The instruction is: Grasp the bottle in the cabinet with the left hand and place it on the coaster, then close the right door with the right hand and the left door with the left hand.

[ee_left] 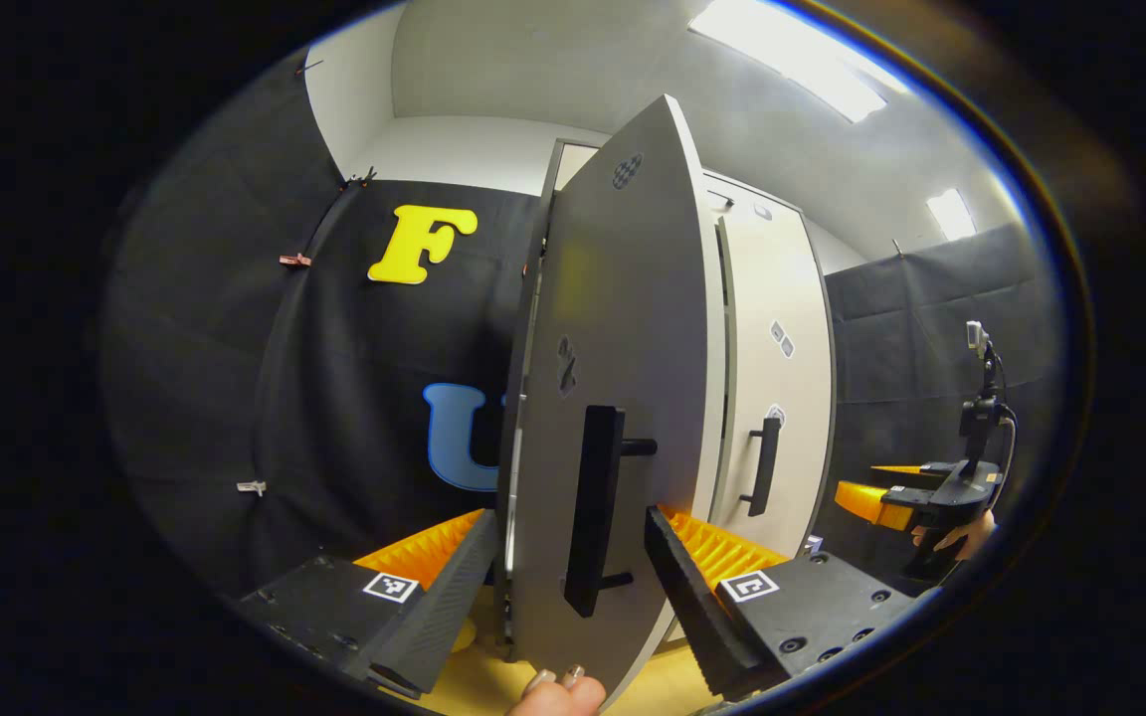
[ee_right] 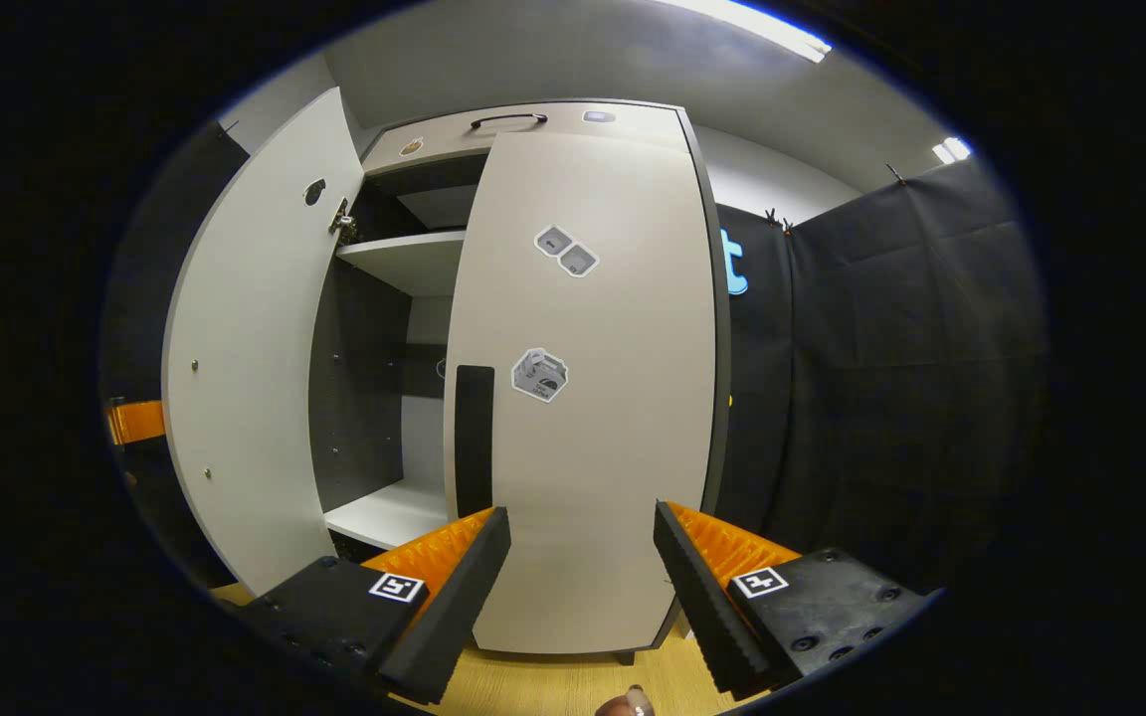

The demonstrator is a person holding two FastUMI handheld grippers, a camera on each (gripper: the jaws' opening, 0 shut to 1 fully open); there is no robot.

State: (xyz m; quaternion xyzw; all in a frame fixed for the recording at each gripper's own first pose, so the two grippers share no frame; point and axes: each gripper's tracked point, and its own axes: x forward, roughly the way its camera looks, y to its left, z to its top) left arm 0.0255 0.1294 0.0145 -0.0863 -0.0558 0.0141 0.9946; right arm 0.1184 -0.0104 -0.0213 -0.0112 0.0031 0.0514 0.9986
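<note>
The cabinet's left door (ee_left: 623, 328) stands partly open, its edge turned toward me and its black handle (ee_left: 593, 507) facing me. My left gripper (ee_left: 571, 517) is open, one finger on each side of that door and handle, neither pressing on it. The right door (ee_right: 583, 398) lies shut against the cabinet, its black handle (ee_right: 475, 438) just above my right gripper (ee_right: 582, 509), which is open and holds nothing. In the right gripper view the left door (ee_right: 255, 348) swings wide, showing white shelves (ee_right: 404, 261). The right gripper (ee_left: 916, 502) also appears far right, held by a hand.
A pale wooden surface (ee_right: 553, 686) runs under the cabinet. Black cloth walls (ee_left: 235, 348) close in the booth on both sides. A camera on a stand (ee_left: 979, 398) rises behind the right gripper. An orange part of the left gripper (ee_right: 135, 420) peeks past the open door.
</note>
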